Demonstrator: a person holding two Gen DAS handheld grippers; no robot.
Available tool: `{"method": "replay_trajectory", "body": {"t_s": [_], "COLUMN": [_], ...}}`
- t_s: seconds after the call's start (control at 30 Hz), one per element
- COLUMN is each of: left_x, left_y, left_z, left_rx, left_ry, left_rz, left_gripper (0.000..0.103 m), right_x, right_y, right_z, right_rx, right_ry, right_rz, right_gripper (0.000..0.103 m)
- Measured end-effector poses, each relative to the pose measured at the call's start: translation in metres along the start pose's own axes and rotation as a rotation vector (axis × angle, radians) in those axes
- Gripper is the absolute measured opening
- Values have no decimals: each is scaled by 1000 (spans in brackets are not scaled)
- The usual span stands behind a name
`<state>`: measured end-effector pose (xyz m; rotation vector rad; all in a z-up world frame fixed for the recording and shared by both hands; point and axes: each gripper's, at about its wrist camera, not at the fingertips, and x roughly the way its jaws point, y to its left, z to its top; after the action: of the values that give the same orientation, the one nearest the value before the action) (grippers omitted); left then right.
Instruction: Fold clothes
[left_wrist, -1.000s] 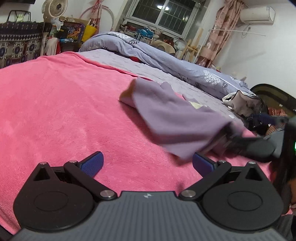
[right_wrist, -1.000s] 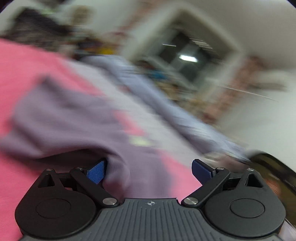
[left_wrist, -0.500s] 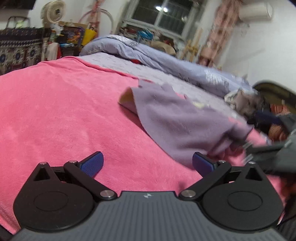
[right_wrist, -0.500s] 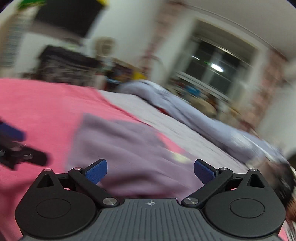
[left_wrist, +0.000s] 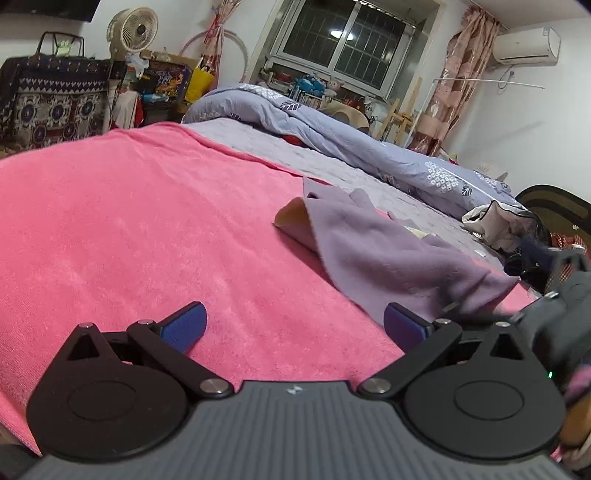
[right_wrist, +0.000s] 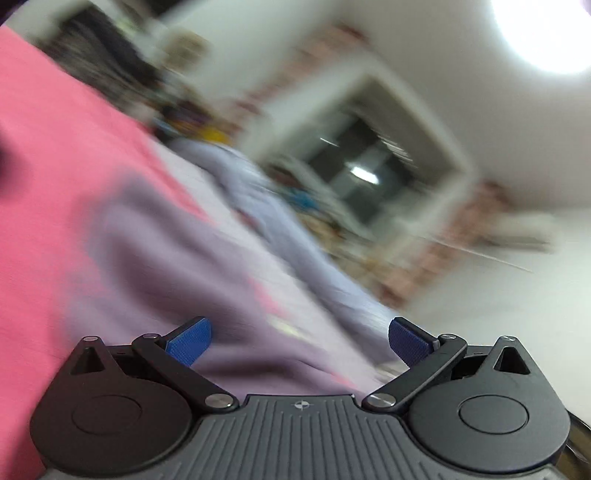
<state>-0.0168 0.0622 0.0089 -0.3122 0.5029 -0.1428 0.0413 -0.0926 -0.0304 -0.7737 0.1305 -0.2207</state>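
Note:
A lilac garment lies loosely folded on the pink blanket, a cream inner layer showing at its left edge. My left gripper is open just above the blanket, with the garment's near edge by its right finger. In the left wrist view the right gripper appears as a blurred dark shape at the far right, beside the garment's right corner. The right wrist view is smeared by motion. There my right gripper stands open over the lilac garment, nothing between its fingers.
A rolled blue-grey duvet lies along the far side of the bed. A heap of other clothes sits at the right edge. A patterned bag, a fan and clutter stand beyond the bed on the left.
The right gripper has let go of the garment's right corner and swung away, tilting its view. The garment has settled flatter on the blanket. My left gripper stayed about where it was.

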Motion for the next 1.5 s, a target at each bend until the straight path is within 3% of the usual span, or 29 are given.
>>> {"method": "replay_trajectory", "body": {"t_s": [0.07,0.1,0.2,0.3,0.37,0.47,0.57,0.67,0.77,0.83,0.9,0.97,1.07,1.13,1.17,1.23,1.27,1.3,1.37,1.43,1.5], "left_x": [4,5,10,9,9,9,9,10,13,16,20,24,26,20,16,13,13,13,14,15,17], "left_y": [0,-1,-4,-8,-8,-7,-5,-10,-16,-19,-19,-16,-10,-4,1,9,10,11,13,9,2], "left_z": [-2,-2,-5,-9,-10,-10,-11,-13,-10,-5,1,1,0,1,2,3,2,2,1,1,-1], "left_rx": [-5,4,34,69,75,79,82,122,150,143,124,92,52,27,5,-35,-37,-38,-41,-19,17], "left_ry": [13,12,15,13,17,17,13,13,17,20,22,27,27,11,1,-9,-8,-6,-3,1,9], "left_rz": [8,15,36,50,47,40,38,61,71,60,42,35,23,12,8,7,11,15,22,32,37], "left_gripper": [103,103,103,103,103,103,103,103,103,103,103,103,103,103,103,103,103,103,103,103,103], "right_x": [21,19,-12,-42,-47,-22,12,44,66,71,55,32,0,-15,-14,-6,-2,4,19,38,50], "right_y": [-28,-38,-53,-10,22,40,41,17,-15,-30,-43,-53,-31,1,16,38,41,41,35,29,19], "right_z": [-4,-6,-8,5,12,31,38,33,24,16,4,1,12,18,20,20,20,23,26,23,16], "right_rx": [87,137,210,48,-14,34,36,70,151,208,288,337,247,112,58,-2,9,32,77,97,145], "right_ry": [96,99,-18,-91,-93,-34,33,34,102,147,136,53,-77,-103,-101,-74,-46,-9,40,72,109], "right_rz": [-50,10,325,475,502,450,193,15,-82,-69,19,195,444,496,494,490,483,462,405,358,349], "right_gripper": [103,103,103,103,103,103,103,103,103,103,103,103,103,102,98,79,58,43,41,32,15]}}
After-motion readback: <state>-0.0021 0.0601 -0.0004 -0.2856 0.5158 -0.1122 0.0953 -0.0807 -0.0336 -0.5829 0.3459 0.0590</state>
